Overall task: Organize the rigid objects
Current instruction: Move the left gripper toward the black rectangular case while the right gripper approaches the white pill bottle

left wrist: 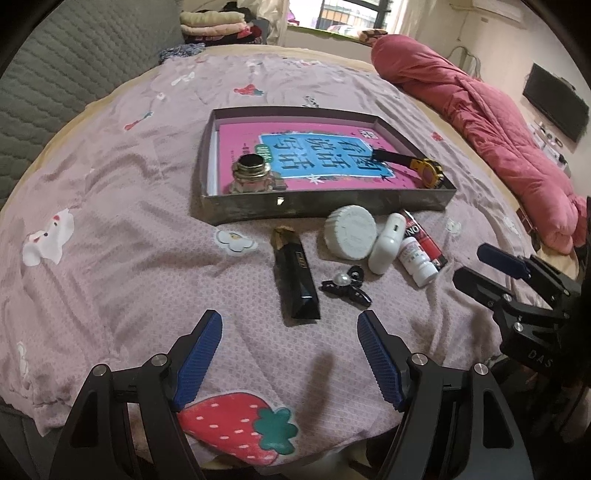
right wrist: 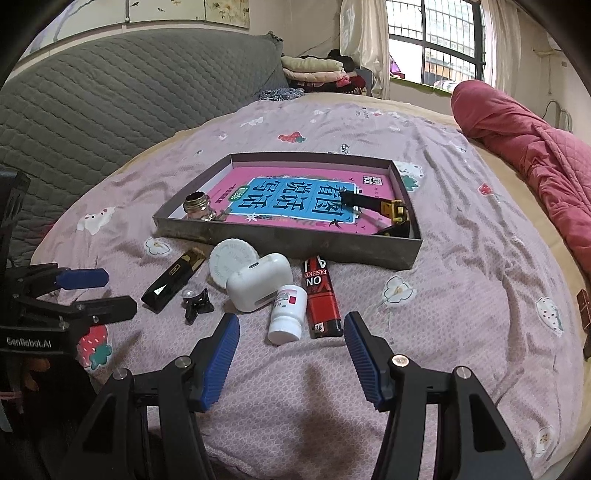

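A shallow grey tray [left wrist: 325, 206] [right wrist: 295, 240] on the bed holds a pink book, a glass bottle [left wrist: 253, 173] [right wrist: 199, 208] and a yellow-black watch [left wrist: 424, 168] [right wrist: 391, 210]. In front of it lie a black tube box [left wrist: 295, 273] [right wrist: 173, 277], a black hair clip [left wrist: 347, 284] [right wrist: 195, 301], a white round jar [left wrist: 351, 232] [right wrist: 229, 258], a white case [left wrist: 386, 243] [right wrist: 258, 284], a white pill bottle [left wrist: 417, 262] [right wrist: 288, 314] and a red lighter [left wrist: 424, 236] [right wrist: 321, 295]. My left gripper [left wrist: 290, 321] hovers open just short of the black box. My right gripper [right wrist: 291, 317] is open near the pill bottle and lighter, holding nothing.
The pink bedspread [left wrist: 147, 240] covers the bed. A rolled red quilt [left wrist: 480, 110] [right wrist: 535, 147] lies along the right side. A grey padded headboard [right wrist: 110, 110] rises at the left, with folded clothes [left wrist: 214, 22] beyond the bed. The bed's near edge runs below both grippers.
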Demonstrator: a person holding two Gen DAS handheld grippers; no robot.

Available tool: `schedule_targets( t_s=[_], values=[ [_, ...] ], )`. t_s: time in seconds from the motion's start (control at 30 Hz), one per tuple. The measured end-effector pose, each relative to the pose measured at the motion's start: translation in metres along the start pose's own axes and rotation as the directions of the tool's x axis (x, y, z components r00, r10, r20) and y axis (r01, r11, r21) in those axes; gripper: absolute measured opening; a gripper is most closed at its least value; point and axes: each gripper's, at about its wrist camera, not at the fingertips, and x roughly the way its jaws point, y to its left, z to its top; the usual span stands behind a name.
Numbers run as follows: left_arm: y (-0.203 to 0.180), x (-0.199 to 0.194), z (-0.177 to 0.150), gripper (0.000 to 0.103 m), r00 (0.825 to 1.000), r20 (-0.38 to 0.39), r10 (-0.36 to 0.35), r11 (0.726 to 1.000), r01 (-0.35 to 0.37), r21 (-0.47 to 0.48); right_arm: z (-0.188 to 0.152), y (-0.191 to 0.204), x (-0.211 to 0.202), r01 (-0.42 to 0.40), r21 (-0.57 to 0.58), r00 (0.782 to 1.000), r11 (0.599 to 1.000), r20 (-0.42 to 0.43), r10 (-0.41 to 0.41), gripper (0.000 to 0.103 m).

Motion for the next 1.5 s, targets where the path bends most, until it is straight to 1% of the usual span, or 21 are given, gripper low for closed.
schedule_targets(
  t_s=[0.2,0.47,0.7,0.83,1.0,1.23,1.33,1.5],
  values=[
    [0.003,0.004,0.000,0.077,1.000,-0.005,0.005,1.000,-0.005,-0.012,-0.001,0.000,0.004,-0.014,0.003,1.000,1.000,-0.011,0.014,0.059],
    [-0.002,0.016,-0.002,0.077,1.000,-0.030,0.003,1.000,-0.003,-0.012,-0.001,0.002,0.013,-0.025,0.006,0.999,1.000,-0.029,0.025,0.058],
    [0.007,0.022,0.008,0.077,0.999,-0.035,0.002,0.996,-0.005,-0.085,-0.001,0.005,0.025,-0.026,-0.006,0.999,1.000,-0.042,0.026,0.058],
    [0.008,0.027,0.012,0.077,0.999,-0.036,0.013,0.996,-0.016,-0.090,-0.002,0.004,0.033,-0.024,-0.012,0.998,1.000,-0.057,0.023,0.058],
    [0.007,0.030,0.011,0.077,0.999,-0.043,0.012,0.997,-0.015,-0.081,-0.002,-0.002,0.035,-0.027,0.014,0.998,1.000,-0.057,0.028,0.059],
    [0.009,0.036,0.017,0.077,0.999,-0.043,0.015,0.995,-0.019,-0.097,0.000,-0.006,0.037,-0.033,0.039,0.998,0.999,-0.055,0.035,0.058],
    [0.008,0.038,0.024,0.077,0.999,-0.040,0.025,0.994,-0.029,-0.106,0.001,-0.005,0.039,-0.034,0.031,0.998,0.999,-0.057,0.035,0.058],
    [0.006,0.048,0.030,0.077,0.997,-0.067,0.049,0.992,-0.057,-0.111,0.001,-0.002,0.042,-0.036,0.018,0.997,0.999,-0.061,0.037,0.059]
  ],
)
